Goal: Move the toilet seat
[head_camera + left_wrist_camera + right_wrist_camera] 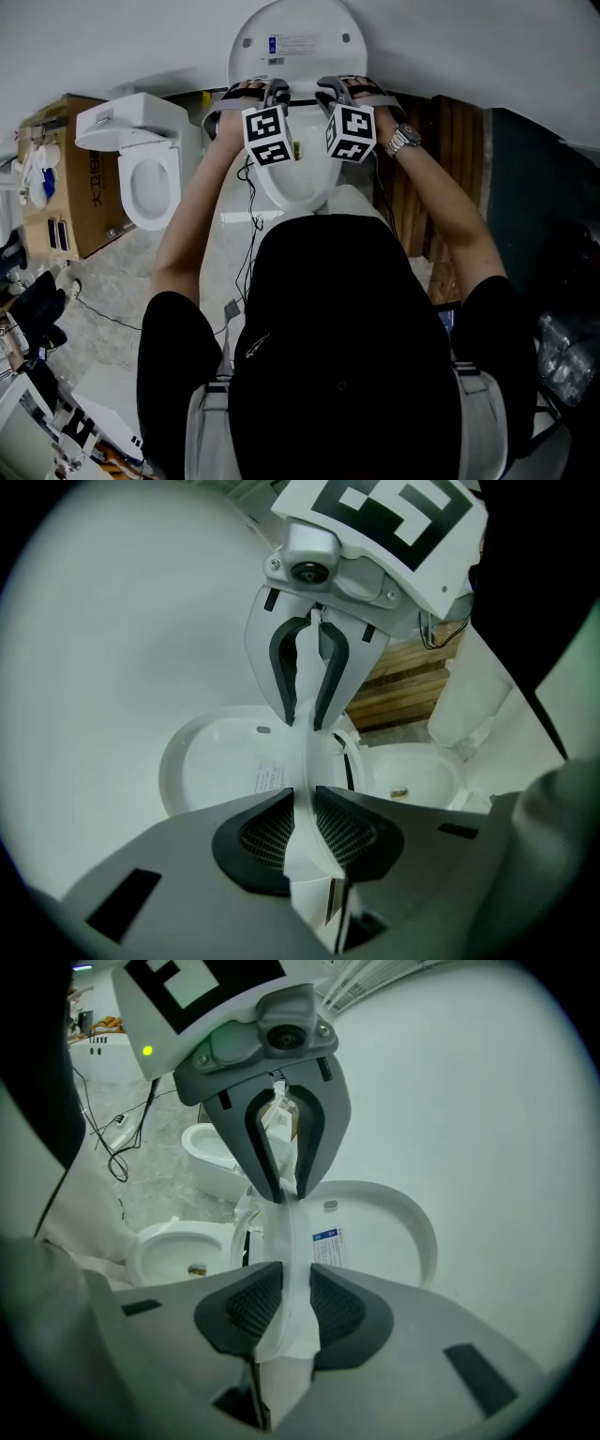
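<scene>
Seat: white plastic toilet seat ring (306,761), edge-on at 12 o'clock.
Tongs: my left gripper (302,829) and right gripper (286,1305) both pinch it.
Room: white ceramic bowl (298,183) below; wooden pallet (459,141), 3 o'clock.
</scene>
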